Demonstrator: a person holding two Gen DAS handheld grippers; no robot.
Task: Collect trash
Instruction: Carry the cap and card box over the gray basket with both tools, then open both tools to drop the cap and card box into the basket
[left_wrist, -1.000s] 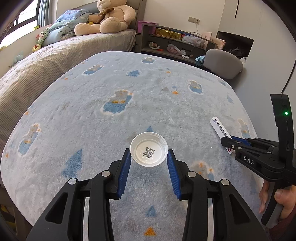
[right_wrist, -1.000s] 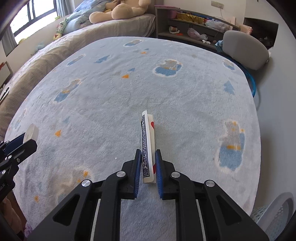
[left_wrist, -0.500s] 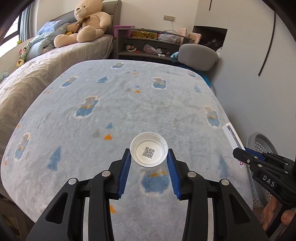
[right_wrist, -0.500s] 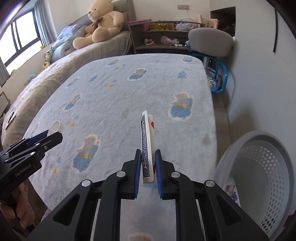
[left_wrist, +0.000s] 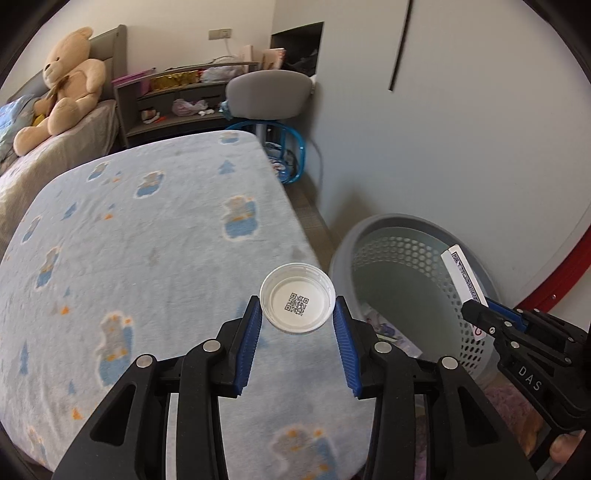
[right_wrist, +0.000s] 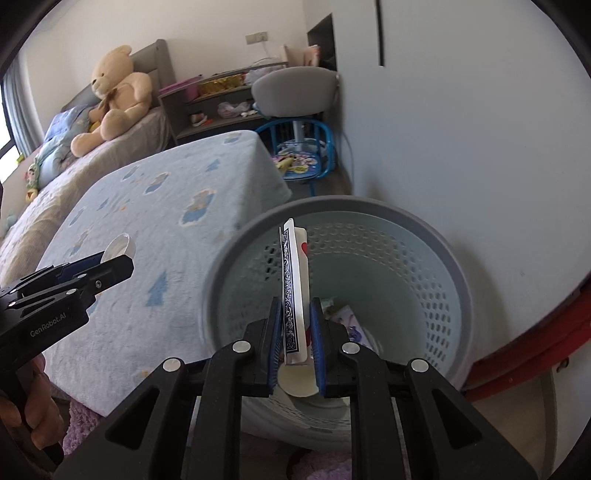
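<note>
Flanking basket (right_wrist: 436, 229): bed (right_wrist: 155, 229), wall (right_wrist: 461, 129).

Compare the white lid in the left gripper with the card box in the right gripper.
The white lid is round and shallow; the card box is flat and rectangular. The lid shows a QR code inside; the box has a blue patterned back. The lid hangs above the blanket's edge, while the box is already over the basket. Both are clamped between blue gripper pads.

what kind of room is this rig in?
Most likely a child's bedroom. A large tan teddy bear sits on a bed by a grey headboard, a pale blue fleece blanket printed with bears covers the nearer surface, and a grey perforated plastic basket stands on the floor beside it.
</note>
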